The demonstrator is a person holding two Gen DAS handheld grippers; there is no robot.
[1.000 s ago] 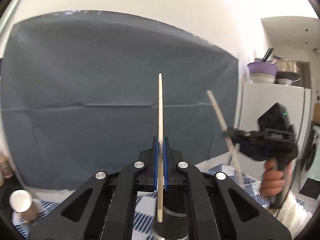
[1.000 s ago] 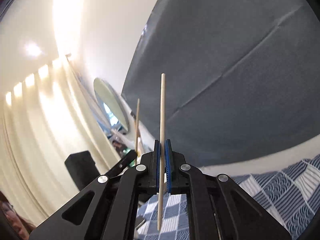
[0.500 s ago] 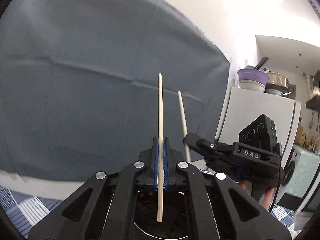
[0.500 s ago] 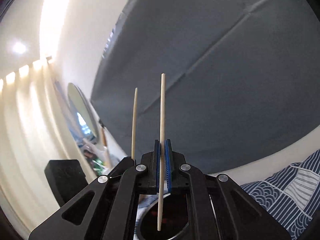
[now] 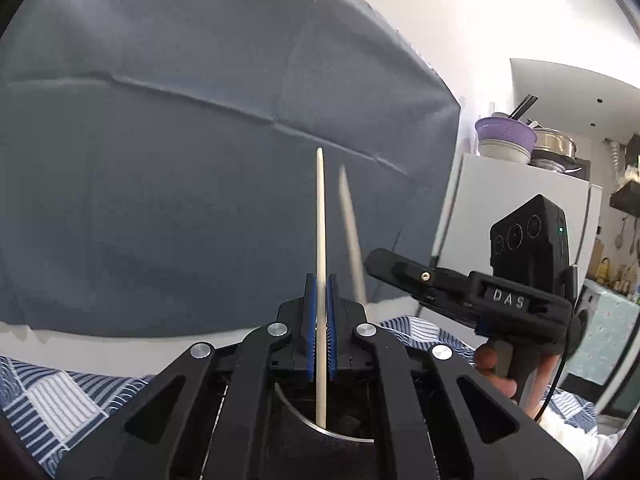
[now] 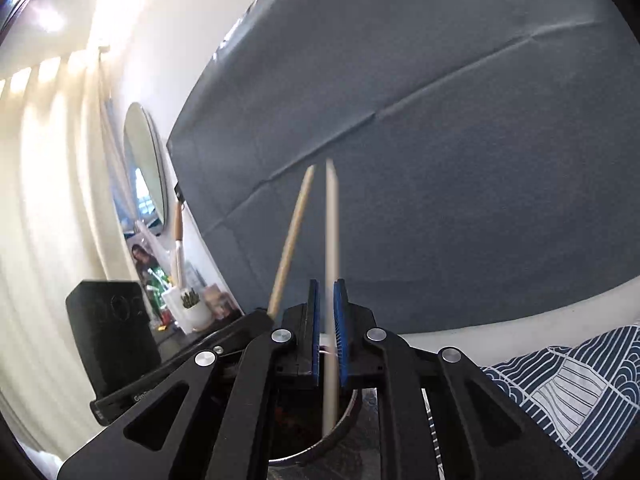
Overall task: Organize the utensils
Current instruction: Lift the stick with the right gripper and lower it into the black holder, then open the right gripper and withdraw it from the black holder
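Note:
A pale wooden chopstick [image 5: 320, 220] stands upright between the blue pads of my left gripper [image 5: 320, 280]. Its jaws are beginning to open, though the pads still touch the stick. Its lower end dips into a round metal-rimmed holder [image 5: 296, 414] right below. My right gripper [image 6: 326, 284] is opening its jaws. A second chopstick [image 6: 332, 240], blurred, stands loose between its pads with a gap on one side, and its lower end is inside the holder [image 6: 352, 408]. Each wrist view shows the other gripper close beside: the right one [image 5: 374, 260] and the left one [image 6: 260, 314].
A blue-and-white patterned cloth [image 5: 60, 396] covers the table under the holder. A grey-blue sheet [image 6: 440, 160] hangs on the wall behind. A white fridge [image 5: 520, 208] topped with bowls stands at the right, and small plant pots [image 6: 196, 312] stand at the left. A person's hand [image 5: 492, 364] grips the right handle.
Both grippers came down and together over the holder. The right jaws have parted and their chopstick has slipped a little lower. The left chopstick sits as before in its pads.

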